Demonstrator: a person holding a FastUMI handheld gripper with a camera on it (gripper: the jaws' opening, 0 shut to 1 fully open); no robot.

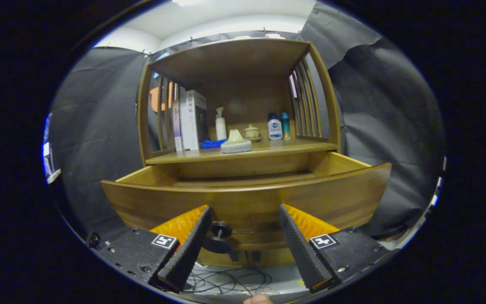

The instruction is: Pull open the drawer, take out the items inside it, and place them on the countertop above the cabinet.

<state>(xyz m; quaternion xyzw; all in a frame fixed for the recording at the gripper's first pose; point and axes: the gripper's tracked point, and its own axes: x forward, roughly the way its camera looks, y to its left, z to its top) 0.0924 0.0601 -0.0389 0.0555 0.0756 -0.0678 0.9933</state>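
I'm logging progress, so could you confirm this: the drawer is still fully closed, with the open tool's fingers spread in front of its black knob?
Not quite. The gripper view shows the drawer pulled open, its front standing well out from the cabinet. The rest holds: the tool is open, its fingers spread in front of the black knob, which sits beside one finger.

1. A staged home corner inside a recording booth: black cloth (378,109) hangs as a wall behind and beside the furniture.
2. Beyond the hand-held gripper (243,240), whose fingers stand apart, is a wooden cabinet (243,55) with a pulled-out drawer (247,202).
3. Its surface (268,148) carries household things: books (192,120), a pump bottle (220,123), small toiletry bottles (279,126).
4. Loose cables (230,280) lie on the floor below the fingers.
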